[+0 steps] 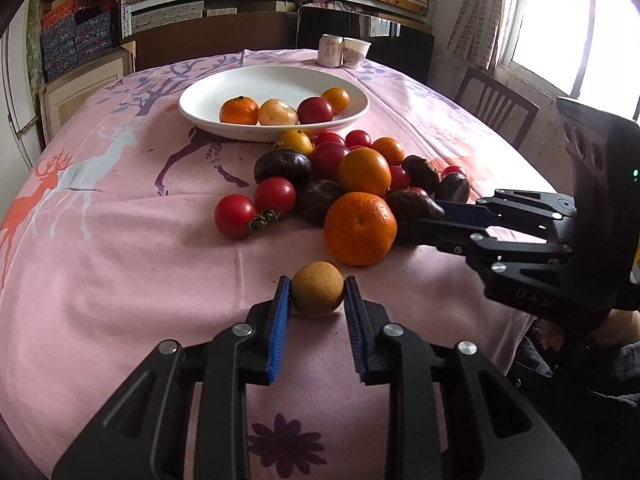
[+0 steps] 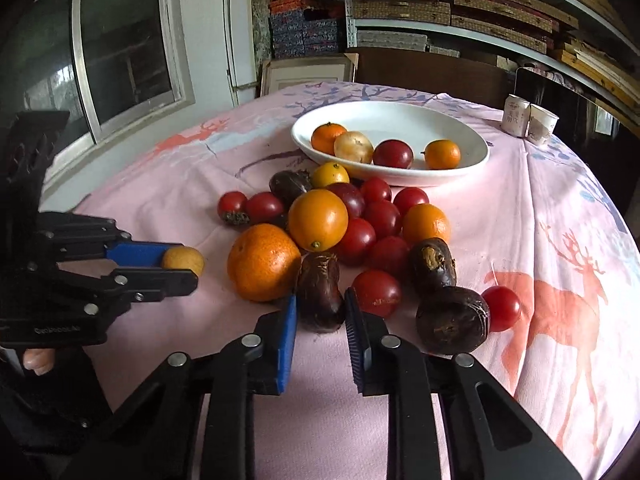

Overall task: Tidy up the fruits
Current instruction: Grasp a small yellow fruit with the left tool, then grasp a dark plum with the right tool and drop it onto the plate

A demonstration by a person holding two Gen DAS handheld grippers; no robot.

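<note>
My left gripper [image 1: 317, 292] is shut on a small round tan fruit [image 1: 317, 289] low over the pink tablecloth; it also shows in the right wrist view [image 2: 184, 259]. My right gripper [image 2: 321, 305] is shut on a dark purple-brown fruit [image 2: 322, 295] at the near edge of the fruit pile; that fruit shows in the left wrist view [image 1: 412, 204]. A pile of tomatoes, oranges [image 1: 360, 228] and dark fruits lies mid-table. A white oval bowl [image 1: 224, 84] behind it holds several fruits.
A can [image 1: 330, 51] and a paper cup [image 1: 355, 53] stand at the far table edge. A wooden chair [image 1: 496, 106] stands at the right. Shelves with boxes fill the back wall. The tablecloth [image 1: 120, 280] drops off at the table's rounded edges.
</note>
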